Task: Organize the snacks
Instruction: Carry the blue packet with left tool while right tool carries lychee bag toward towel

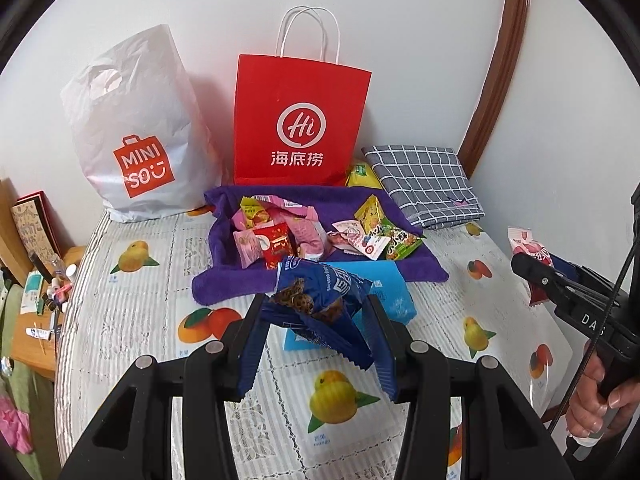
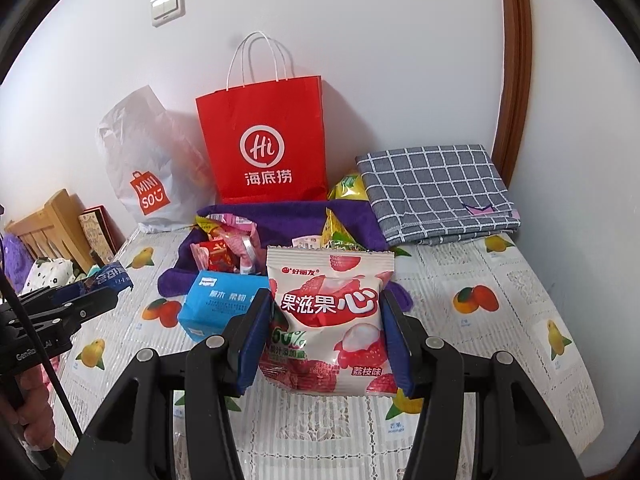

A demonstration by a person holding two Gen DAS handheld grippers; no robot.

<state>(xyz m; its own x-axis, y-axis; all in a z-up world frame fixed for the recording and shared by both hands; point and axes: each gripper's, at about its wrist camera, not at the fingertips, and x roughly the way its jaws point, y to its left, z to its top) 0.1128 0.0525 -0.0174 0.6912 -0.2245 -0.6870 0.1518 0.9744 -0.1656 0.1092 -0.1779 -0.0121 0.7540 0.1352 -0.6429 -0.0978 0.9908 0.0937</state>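
Spanning the fruit-print table, red paper bag and white Minisou bag upright against the wall, purple towel in front with most of the snack pile loose on it, so sorting judged barely begun. Clamped: left gripper on blue cookie packet, right gripper on lychee gummy packet, both lifted above table near the towel, neither bagged yet.

Table under fruit-print cover: carries purple towel, blue tissue pack, red paper bag, white Miniso bag, folded checked cloth.
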